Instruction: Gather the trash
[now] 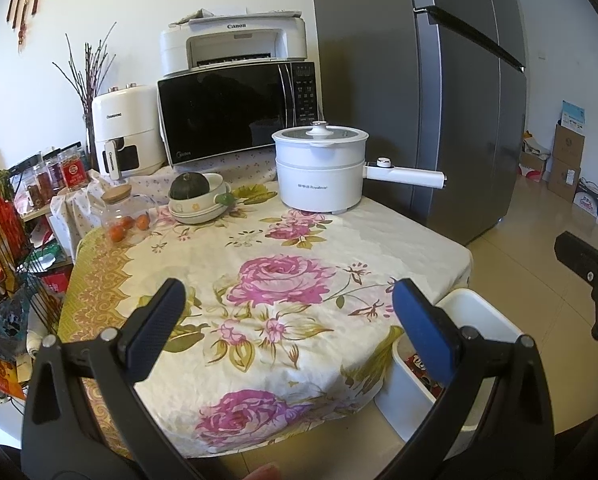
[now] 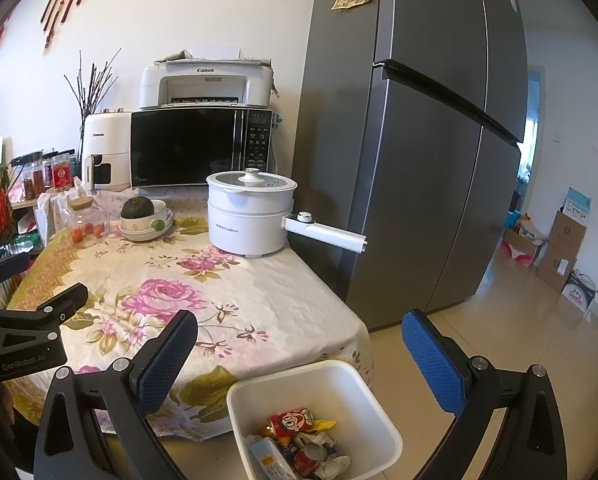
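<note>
A white square trash bin [image 2: 371, 392] stands on the floor by the table's near right corner, holding a red can [image 2: 291, 421], a tin, crumpled paper and wrappers. In the left wrist view the bin [image 1: 475, 312] shows behind the right finger. My left gripper [image 1: 287, 320] hovers open over the flowered tablecloth [image 1: 267, 272] with nothing between its fingers. My right gripper [image 2: 299, 354] is open above the bin, also empty. The left gripper's body [image 2: 27, 332] appears at the left of the right wrist view, and the right gripper's body [image 1: 591, 280] at the right edge of the left wrist view.
At the table's back stand a white electric pot [image 1: 319, 168] with a long handle, stacked bowls with a dark squash [image 1: 197, 196], and a glass jar [image 1: 123, 216]. Behind are a microwave [image 1: 235, 112], printer and air fryer. A grey fridge [image 2: 419, 160] stands right. Boxes [image 2: 559, 248] line the far wall.
</note>
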Action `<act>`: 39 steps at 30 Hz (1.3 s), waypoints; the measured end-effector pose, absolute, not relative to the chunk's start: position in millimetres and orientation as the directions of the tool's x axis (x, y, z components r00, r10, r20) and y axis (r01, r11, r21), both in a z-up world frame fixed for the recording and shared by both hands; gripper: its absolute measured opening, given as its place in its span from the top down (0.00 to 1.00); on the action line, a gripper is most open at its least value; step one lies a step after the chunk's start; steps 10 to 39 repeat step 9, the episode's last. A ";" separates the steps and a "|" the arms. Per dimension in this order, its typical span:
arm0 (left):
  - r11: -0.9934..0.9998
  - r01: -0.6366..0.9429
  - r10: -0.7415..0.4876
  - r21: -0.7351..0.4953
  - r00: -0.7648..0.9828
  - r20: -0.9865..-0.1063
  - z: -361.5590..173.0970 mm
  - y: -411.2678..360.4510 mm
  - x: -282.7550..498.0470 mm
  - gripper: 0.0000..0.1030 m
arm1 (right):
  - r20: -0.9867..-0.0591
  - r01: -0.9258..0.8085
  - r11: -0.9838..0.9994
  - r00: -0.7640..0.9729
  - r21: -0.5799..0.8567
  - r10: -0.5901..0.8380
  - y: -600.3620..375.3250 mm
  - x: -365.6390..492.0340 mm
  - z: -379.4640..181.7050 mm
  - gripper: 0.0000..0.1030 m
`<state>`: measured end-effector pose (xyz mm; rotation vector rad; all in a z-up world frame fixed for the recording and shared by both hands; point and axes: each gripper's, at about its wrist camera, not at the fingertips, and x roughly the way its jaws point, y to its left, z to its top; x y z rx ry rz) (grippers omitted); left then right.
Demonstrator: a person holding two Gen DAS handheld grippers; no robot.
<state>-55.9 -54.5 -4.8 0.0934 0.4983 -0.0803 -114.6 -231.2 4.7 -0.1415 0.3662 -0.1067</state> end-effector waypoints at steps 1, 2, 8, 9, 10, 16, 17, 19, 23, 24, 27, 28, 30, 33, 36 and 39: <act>0.992 0.102 -0.056 0.068 0.874 -0.483 -5.1 -54.4 -55.6 0.00 | -0.349 0.078 0.985 0.928 -0.156 -0.129 -231.0 -114.0 5.1 0.00; 0.992 0.103 -0.058 0.067 0.873 -0.485 -5.5 -54.4 -55.9 0.00 | -0.348 0.079 0.985 0.929 -0.155 -0.129 -231.0 -114.1 5.0 0.00; 0.990 0.127 -0.080 0.058 0.857 -0.510 -9.4 -55.9 -53.0 0.00 | -0.349 0.083 0.985 0.928 -0.149 -0.131 -230.8 -114.6 4.6 0.00; 0.990 0.132 -0.084 0.056 0.852 -0.516 -10.1 -56.2 -51.9 0.00 | -0.351 0.081 0.986 0.928 -0.148 -0.129 -230.6 -114.6 4.4 0.00; 0.990 0.132 -0.084 0.056 0.852 -0.516 -10.1 -56.2 -51.9 0.00 | -0.351 0.081 0.986 0.928 -0.148 -0.129 -230.6 -114.6 4.4 0.00; 0.990 0.132 -0.084 0.056 0.852 -0.516 -10.1 -56.2 -51.9 0.00 | -0.351 0.081 0.986 0.928 -0.148 -0.129 -230.6 -114.6 4.4 0.00; 0.990 0.132 -0.084 0.056 0.852 -0.516 -10.1 -56.2 -51.9 0.00 | -0.351 0.081 0.986 0.928 -0.148 -0.129 -230.6 -114.6 4.4 0.00; 0.990 0.132 -0.084 0.056 0.852 -0.516 -10.1 -56.2 -51.9 0.00 | -0.351 0.081 0.986 0.928 -0.148 -0.129 -230.6 -114.6 4.4 0.00; 0.990 0.132 -0.084 0.056 0.852 -0.516 -10.1 -56.2 -51.9 0.00 | -0.351 0.081 0.986 0.928 -0.148 -0.129 -230.6 -114.6 4.4 0.00; 0.990 0.132 -0.084 0.056 0.852 -0.516 -10.1 -56.2 -51.9 0.00 | -0.351 0.081 0.986 0.928 -0.148 -0.129 -230.6 -114.6 4.4 0.00; 0.990 0.132 -0.084 0.056 0.852 -0.516 -10.1 -56.2 -51.9 0.00 | -0.351 0.081 0.986 0.928 -0.148 -0.129 -230.6 -114.6 4.4 0.00; 0.990 0.132 -0.084 0.056 0.852 -0.516 -10.1 -56.2 -51.9 0.00 | -0.351 0.081 0.986 0.928 -0.148 -0.129 -230.6 -114.6 4.4 0.00; 0.990 0.132 -0.084 0.056 0.852 -0.516 -10.1 -56.2 -51.9 0.00 | -0.351 0.081 0.986 0.928 -0.148 -0.129 -230.6 -114.6 4.4 0.00; 0.990 0.132 -0.084 0.056 0.852 -0.516 -10.1 -56.2 -51.9 0.00 | -0.351 0.081 0.986 0.928 -0.148 -0.129 -230.6 -114.6 4.4 0.00; 0.990 0.132 -0.084 0.056 0.852 -0.516 -10.1 -56.2 -51.9 0.00 | -0.351 0.081 0.986 0.928 -0.148 -0.129 -230.6 -114.6 4.4 0.00; 0.990 0.132 -0.084 0.056 0.852 -0.516 -10.1 -56.2 -51.9 0.00 | -0.351 0.081 0.986 0.928 -0.148 -0.129 -230.6 -114.6 4.4 0.00</act>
